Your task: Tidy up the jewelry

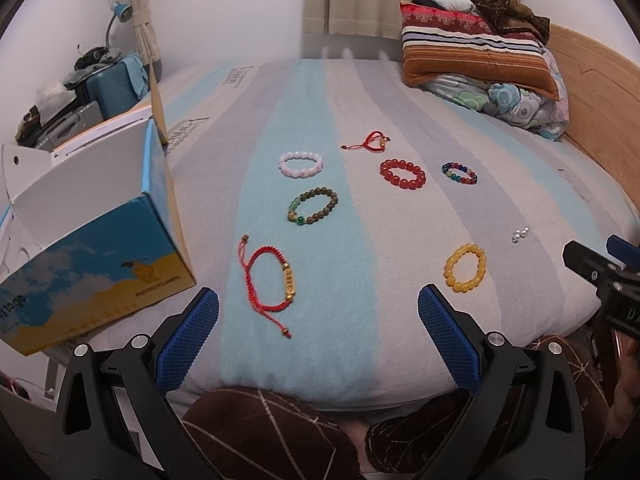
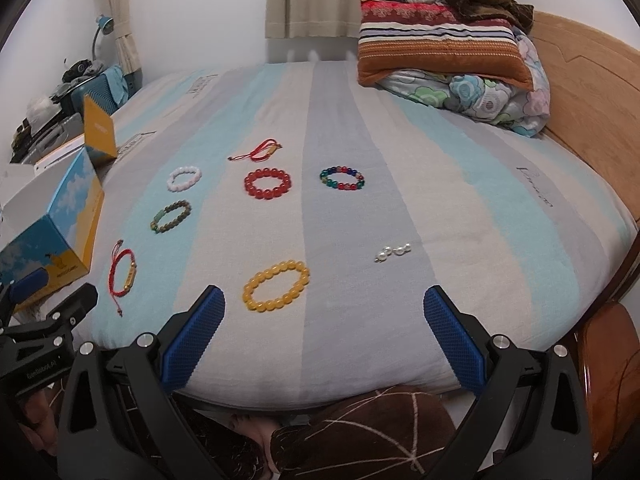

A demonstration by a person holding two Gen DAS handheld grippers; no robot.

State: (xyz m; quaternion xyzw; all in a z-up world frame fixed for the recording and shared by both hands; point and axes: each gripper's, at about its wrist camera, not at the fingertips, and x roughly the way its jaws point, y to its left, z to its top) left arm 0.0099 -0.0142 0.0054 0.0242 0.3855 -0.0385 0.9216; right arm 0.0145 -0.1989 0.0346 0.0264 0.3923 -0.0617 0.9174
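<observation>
Striped blue-and-grey bedspread (image 1: 320, 92), jewelry spread loose: seven bracelets plus pearl earrings (image 2: 394, 253). Open blue-and-yellow cardboard box (image 1: 100, 248) at bed's left edge, interior unseen. Sorting looks unstarted. Left gripper (image 1: 319, 320) and right gripper (image 2: 324, 318): fingers wide apart, empty, touching nothing; yellow bead bracelet (image 2: 277, 285) nearest the right.

Left gripper (image 1: 319, 312) is hovering low with jaws spread wide, blue pads (image 1: 188, 340) empty. Right gripper (image 2: 324, 312) is sitting level beside it, jaws likewise wide apart, pads (image 2: 454, 340) gripping nothing.
</observation>
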